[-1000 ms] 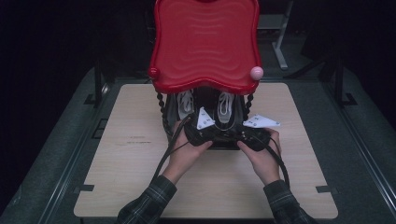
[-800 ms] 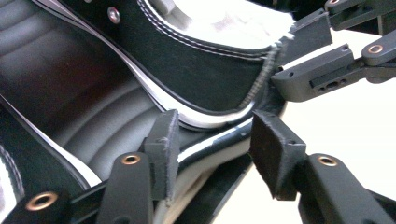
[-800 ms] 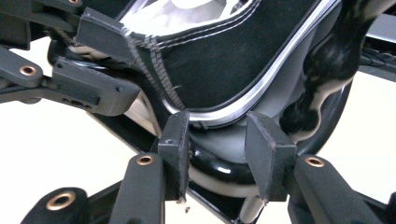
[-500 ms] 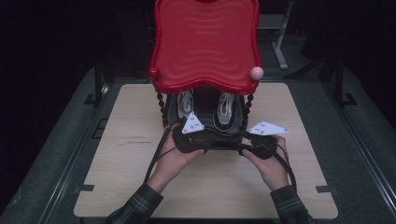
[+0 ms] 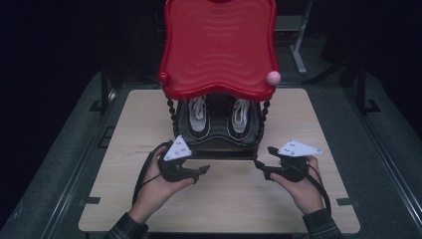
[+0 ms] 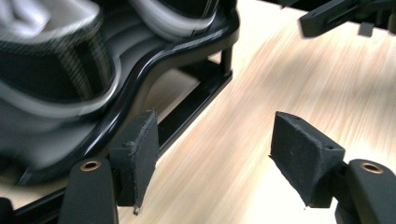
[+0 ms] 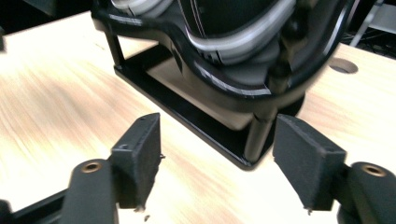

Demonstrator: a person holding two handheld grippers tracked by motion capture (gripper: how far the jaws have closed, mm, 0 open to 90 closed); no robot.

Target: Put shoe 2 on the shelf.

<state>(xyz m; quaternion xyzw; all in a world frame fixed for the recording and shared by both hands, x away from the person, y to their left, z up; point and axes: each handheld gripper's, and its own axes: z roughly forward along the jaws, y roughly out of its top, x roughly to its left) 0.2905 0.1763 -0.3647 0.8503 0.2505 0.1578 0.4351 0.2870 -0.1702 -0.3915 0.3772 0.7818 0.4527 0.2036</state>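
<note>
A small rack with a wavy red top shelf (image 5: 219, 45) stands mid-table. Its black lower tray (image 5: 219, 144) carries a pair of dark shoes with white laces (image 5: 197, 114). My left gripper (image 5: 204, 170) hovers off the tray's front left corner and my right gripper (image 5: 261, 164) off its front right; both are clear of the rack and point inward. Their jaws have just been opening and nothing is between them. The left gripper view has open pads (image 6: 140, 158) beside the tray rim (image 6: 140, 98). The right gripper view has open pads (image 7: 308, 158) before the rack's base frame (image 7: 187, 112).
The rack rests on a pale wooden table (image 5: 219, 209) ringed by a dark grey floor mat (image 5: 64, 169). A pink ball (image 5: 273, 77) caps the red shelf's right corner. Beaded black posts (image 5: 172, 117) hold up the shelf. A hole (image 7: 343, 66) is cut in the tabletop behind the rack.
Both hands have drawn back from the front of the lower tray and spread apart, left to the left, right to the right. Both pairs of jaws stand wider.
</note>
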